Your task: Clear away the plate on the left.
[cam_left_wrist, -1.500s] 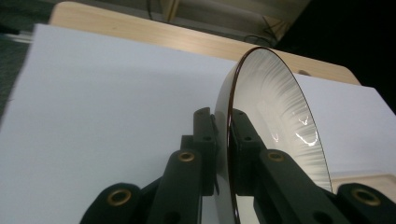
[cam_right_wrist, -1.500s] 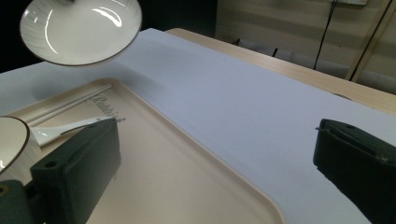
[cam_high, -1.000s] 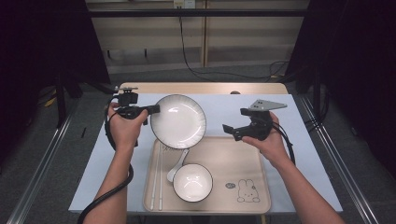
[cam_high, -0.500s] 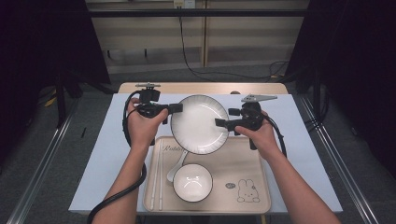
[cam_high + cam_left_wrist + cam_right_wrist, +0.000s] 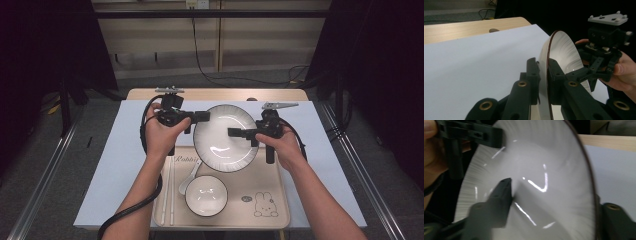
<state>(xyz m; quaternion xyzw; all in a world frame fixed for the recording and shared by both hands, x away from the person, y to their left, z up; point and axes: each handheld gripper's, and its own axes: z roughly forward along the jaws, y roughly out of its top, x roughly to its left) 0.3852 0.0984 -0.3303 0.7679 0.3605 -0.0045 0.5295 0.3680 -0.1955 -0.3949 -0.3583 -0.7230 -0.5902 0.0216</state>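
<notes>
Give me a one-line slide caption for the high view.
Left gripper clamps the plate rim while the right gripper closes on the opposite rim, above the tray.

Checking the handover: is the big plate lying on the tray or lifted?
Lifted. The plate hangs tilted above the tray, its rim pinched by the left gripper.

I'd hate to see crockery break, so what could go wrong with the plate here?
The plate hangs above the tray, pinched at its rim by the left tongs. The right tongs, just closing, straddle the opposite rim; whether they grip is unclear. If either hold slips, the plate could tip and drop onto the small bowl and spoon below.
</notes>
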